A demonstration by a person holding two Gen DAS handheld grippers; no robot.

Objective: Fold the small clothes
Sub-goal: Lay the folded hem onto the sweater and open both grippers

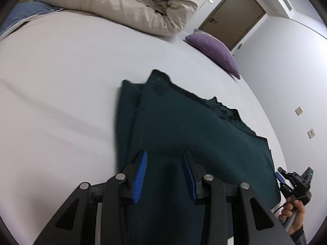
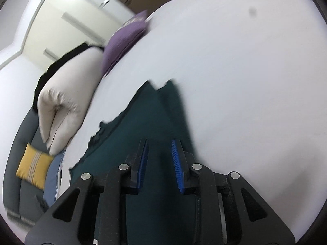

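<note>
A dark green garment (image 1: 184, 126) lies on the white bed sheet (image 1: 61, 91); left gripper (image 1: 164, 161) and right gripper (image 2: 159, 149) hover over it, fingers apart, pads gripping nothing

White sheet (image 1: 61, 102) lies bare; duvet (image 1: 126, 6), purple cushion (image 1: 214, 51) crowd far edge.

Garment's (image 1: 184, 134) near edge cut off

Dark green garment (image 1: 184, 126) flat on white bed sheet (image 1: 61, 81).
Purple cushion (image 1: 216, 51) beyond it at the bed's edge; beige folded duvet (image 1: 126, 4) behind, left of that cushion.
</note>
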